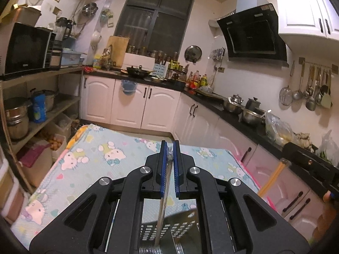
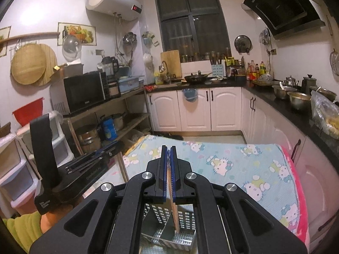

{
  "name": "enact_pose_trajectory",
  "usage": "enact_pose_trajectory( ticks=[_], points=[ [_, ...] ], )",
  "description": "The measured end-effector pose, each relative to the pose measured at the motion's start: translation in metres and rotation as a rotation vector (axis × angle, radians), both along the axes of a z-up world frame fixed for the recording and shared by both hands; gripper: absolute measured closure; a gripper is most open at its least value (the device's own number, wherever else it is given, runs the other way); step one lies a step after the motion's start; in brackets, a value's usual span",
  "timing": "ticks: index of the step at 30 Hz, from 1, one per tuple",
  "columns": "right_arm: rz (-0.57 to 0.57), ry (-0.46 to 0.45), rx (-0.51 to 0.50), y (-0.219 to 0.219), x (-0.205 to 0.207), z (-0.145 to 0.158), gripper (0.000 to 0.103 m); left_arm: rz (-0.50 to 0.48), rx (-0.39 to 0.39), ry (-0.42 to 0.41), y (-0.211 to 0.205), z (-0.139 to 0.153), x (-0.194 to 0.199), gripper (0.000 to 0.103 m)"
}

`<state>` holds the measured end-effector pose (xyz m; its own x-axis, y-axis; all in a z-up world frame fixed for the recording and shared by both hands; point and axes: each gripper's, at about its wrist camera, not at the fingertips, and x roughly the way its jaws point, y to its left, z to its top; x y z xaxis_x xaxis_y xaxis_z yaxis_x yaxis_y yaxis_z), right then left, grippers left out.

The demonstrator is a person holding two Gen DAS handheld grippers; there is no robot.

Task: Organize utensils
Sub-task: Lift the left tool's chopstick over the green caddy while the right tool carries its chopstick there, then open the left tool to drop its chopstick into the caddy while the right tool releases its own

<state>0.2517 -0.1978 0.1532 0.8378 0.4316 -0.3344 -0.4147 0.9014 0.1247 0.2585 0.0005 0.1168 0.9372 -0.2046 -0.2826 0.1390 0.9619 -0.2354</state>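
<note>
Above the cartoon-print table point(image 2: 243, 165), both grippers tilt forward: left gripper point(image 1: 170, 148) pinches a metal utensil point(image 1: 163, 207), right gripper point(image 2: 168, 150) a wooden one point(image 2: 174, 211).

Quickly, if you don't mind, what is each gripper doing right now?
Left gripper: shut on a metal utensil above the perforated holder.
Right gripper: shut on a wooden utensil.
</note>
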Motion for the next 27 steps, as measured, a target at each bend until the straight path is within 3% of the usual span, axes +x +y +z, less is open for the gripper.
enact_pose_trajectory(
  ticks=[11,20,27],
  points=[
    [-0.012,0.047,-0.003,0.004,0.007,-0.049,0.1,-0.031,0.028,0.039,-0.008,-0.036,-0.004,0.101],
    [-0.049,0.085,0.028,-0.014,0.014,-0.071,0.099,-0.011,0.006,0.09,0.003,-0.049,-0.007,0.101],
    [-0.092,0.102,0.037,-0.03,0.014,-0.072,0.099,0.011,-0.029,0.141,0.016,-0.055,-0.015,0.085]
  ],
)
